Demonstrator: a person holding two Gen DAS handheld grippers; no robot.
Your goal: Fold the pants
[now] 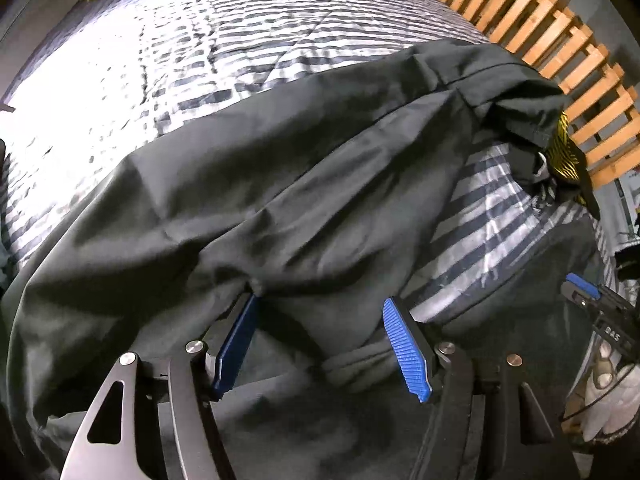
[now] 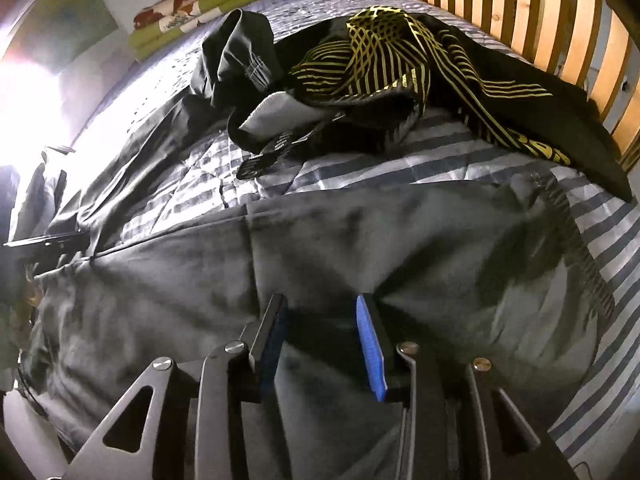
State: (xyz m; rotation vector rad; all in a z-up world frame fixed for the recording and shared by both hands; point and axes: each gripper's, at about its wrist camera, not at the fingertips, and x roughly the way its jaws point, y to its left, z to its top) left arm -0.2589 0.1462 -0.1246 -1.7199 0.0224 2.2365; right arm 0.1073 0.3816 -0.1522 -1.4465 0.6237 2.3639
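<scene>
Dark grey pants (image 1: 280, 184) lie spread across a striped quilt (image 1: 200, 40), one part folded over towards the far right. My left gripper (image 1: 320, 300) hangs just over them, jaws wide, with loose cloth bunched between the blue pads (image 1: 404, 348); neither pad presses on it. The left fingertip is tucked under a fold. In the right wrist view the pants (image 2: 360, 248) run flat from left to right. My right gripper (image 2: 320, 298) stands close above them, jaws narrowly apart, with only flat cloth below the gap. Its blue tip (image 1: 582, 288) shows at the far right of the left wrist view.
A black garment with yellow stripes (image 2: 380, 52) and other dark clothes lie crumpled at the back of the quilt (image 2: 440, 168). A wooden slatted rail (image 2: 520, 8) borders the bed on the right. Folded green and red-patterned bedding (image 2: 200, 12) sits at the far end.
</scene>
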